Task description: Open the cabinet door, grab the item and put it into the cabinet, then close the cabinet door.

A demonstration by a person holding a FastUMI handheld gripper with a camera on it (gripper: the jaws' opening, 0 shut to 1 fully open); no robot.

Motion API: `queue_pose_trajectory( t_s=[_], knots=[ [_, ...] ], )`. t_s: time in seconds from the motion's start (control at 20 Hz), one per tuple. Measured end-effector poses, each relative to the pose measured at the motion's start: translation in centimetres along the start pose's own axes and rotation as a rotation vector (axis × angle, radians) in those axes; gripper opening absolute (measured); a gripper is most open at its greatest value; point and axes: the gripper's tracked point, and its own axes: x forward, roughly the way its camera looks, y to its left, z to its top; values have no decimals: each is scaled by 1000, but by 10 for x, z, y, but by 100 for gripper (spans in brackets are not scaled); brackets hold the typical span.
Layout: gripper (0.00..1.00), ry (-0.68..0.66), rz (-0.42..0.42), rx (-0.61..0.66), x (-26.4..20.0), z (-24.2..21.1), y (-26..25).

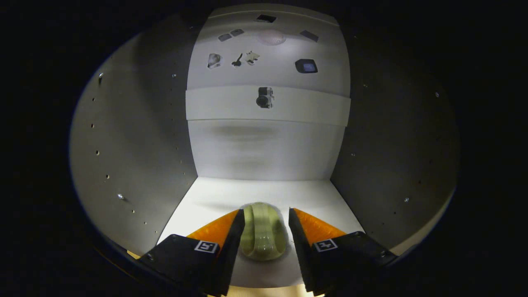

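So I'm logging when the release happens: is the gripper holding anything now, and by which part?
Nothing is held. The gripper is open; the green item lies on the cabinet floor between the fingers, with a gap showing on its right side.

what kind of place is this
Likely the inside of a pale cabinet compartment: plain side walls dotted with shelf-pin holes, a flat white floor panel, a back panel. A pale green ribbed item lies between the open tongs.

The gripper (266, 218) shows two wedge-shaped fingers (225, 239) tapering forward to narrow tips, spread apart. Each finger sits on a dark, blocky mount (177, 255), and each mount carries a small square black-and-white marker (206, 246) on top.
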Motion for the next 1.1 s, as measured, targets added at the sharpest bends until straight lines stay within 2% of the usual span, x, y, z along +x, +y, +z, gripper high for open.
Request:
queue_pose_trajectory(
  t_s=[0.1, 0.2, 0.25, 0.5, 0.85, 1.1],
  knots=[
    [67, -38, -1, 6, -15, 13, -2],
    [70, -78, 1, 16, -33, 25, -2],
    [78, -99, 7, 24, -46, 30, -1],
    [98, -164, 4, 20, -116, 33, 1],
    [98, -279, -19, 7, -230, 31, 3],
    [98, -306, -12, 6, -291, 7, 12]
  ],
)
